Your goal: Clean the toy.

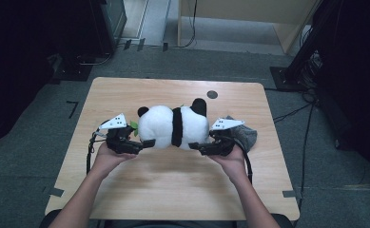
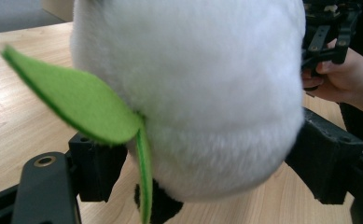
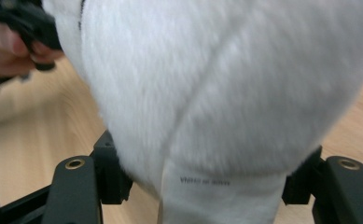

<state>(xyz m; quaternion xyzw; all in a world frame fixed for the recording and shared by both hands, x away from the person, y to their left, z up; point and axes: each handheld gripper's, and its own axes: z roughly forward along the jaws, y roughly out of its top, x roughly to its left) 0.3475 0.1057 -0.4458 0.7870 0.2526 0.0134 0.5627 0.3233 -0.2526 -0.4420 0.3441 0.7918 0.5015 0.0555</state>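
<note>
High view, reading from the left: my left gripper (image 1: 144,142) lies level on its side against one end of the plush panda (image 1: 173,126), my hand cupping it from below with the forearm angling in from the table's (image 1: 125,90) near edge. In the left gripper view its jaws stand either side of the white fur; the fur looks pressed between them, but I cannot tell for sure whether they clamp it. A green felt leaf (image 2: 76,100) sticks out just above one jaw. The panda lies along the middle of the table. At its other end my right gripper (image 1: 199,147) mirrors the first, closed on the fur near the sewn-in label (image 3: 207,196). I judge the two-ended hold is meant to lift the soft toy without sagging. A grey cloth (image 1: 244,133) lies behind my right hand.
</note>
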